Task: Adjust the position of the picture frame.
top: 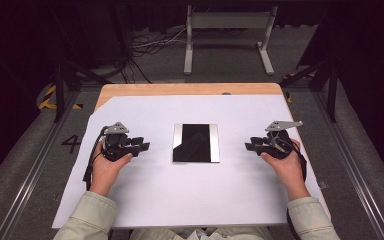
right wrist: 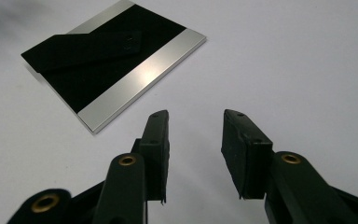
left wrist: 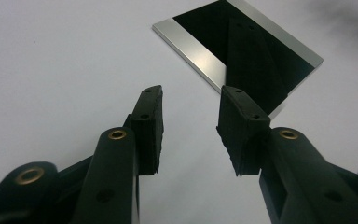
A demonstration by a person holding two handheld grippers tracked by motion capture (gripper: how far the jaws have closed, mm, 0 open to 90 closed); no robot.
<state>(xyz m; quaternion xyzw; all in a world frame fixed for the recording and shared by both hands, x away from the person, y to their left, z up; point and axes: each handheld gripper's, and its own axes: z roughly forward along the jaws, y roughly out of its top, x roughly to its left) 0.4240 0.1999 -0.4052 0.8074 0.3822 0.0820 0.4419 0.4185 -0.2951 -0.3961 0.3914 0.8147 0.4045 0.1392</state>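
Observation:
A flat square plate (top: 196,143) with a black middle and silver strips along its left and right sides lies in the middle of the white sheet. My left gripper (top: 141,146) rests to its left, pointing at it, jaws apart with nothing between them. My right gripper (top: 250,146) rests to its right, also pointing inward, jaws apart and empty. In the left gripper view the plate (left wrist: 242,56) lies ahead beyond the left gripper (left wrist: 191,98). From the right gripper (right wrist: 196,119) the plate (right wrist: 116,65) lies ahead to the left.
The white sheet (top: 190,200) covers most of a wooden table (top: 180,89). Beyond the table stand a white metal frame (top: 227,35) and loose cables (top: 150,45) on the grey floor. Dark stands flank the table.

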